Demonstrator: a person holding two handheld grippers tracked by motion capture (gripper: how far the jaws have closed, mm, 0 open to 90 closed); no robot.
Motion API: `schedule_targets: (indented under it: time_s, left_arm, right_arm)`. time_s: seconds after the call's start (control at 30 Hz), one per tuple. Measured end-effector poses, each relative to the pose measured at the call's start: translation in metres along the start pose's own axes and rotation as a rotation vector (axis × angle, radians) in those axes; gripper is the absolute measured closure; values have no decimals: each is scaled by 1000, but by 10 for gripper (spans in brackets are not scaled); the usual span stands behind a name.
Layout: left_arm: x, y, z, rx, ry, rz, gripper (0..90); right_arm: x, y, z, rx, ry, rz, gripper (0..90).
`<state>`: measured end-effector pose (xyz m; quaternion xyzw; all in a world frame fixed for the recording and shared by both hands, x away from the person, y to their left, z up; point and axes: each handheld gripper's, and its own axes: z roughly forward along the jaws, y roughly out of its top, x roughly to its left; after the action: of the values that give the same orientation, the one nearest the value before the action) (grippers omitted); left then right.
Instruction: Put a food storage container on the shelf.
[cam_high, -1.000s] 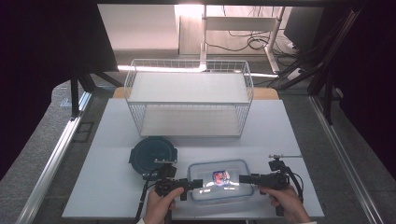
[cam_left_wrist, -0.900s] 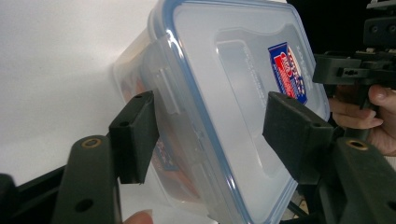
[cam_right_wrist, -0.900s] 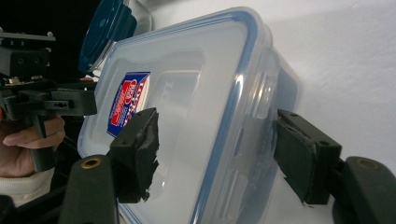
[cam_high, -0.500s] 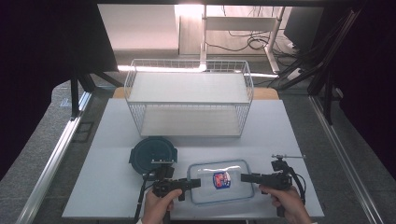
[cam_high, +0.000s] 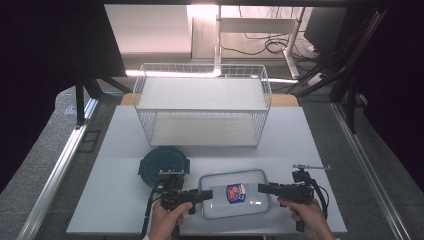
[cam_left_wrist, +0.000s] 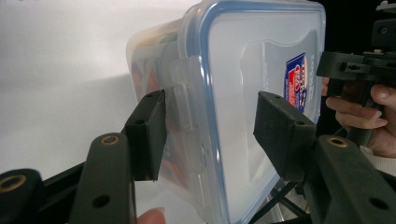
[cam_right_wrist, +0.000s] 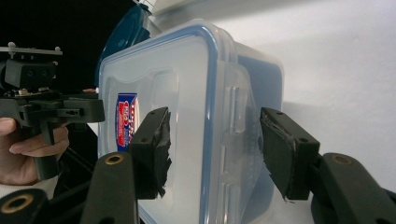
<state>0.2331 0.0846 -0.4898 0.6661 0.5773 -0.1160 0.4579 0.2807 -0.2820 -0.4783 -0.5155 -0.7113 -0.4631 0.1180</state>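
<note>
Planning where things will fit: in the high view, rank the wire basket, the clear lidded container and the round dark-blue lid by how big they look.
1. Wire basket, by far the largest.
2. Clear lidded container.
3. Round dark-blue lid, smallest.
The basket sits farther from the camera, so its lead is real.

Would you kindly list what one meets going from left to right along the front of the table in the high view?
Round dark container → left tongs → clear lidded box with its red and blue label → right tongs.
</note>
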Motion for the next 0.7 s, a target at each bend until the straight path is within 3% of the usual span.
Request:
schedule_targets:
  time_s: [0.3,0.7]
  left_arm:
    - [-4,8,-6,-4,9,37,450]
    - [-16,30,-11,3,11,97,460]
  right_arm:
    - [7,4,-2,-26,4,-44,449]
    - [9,12,-11,-76,19,-57,449]
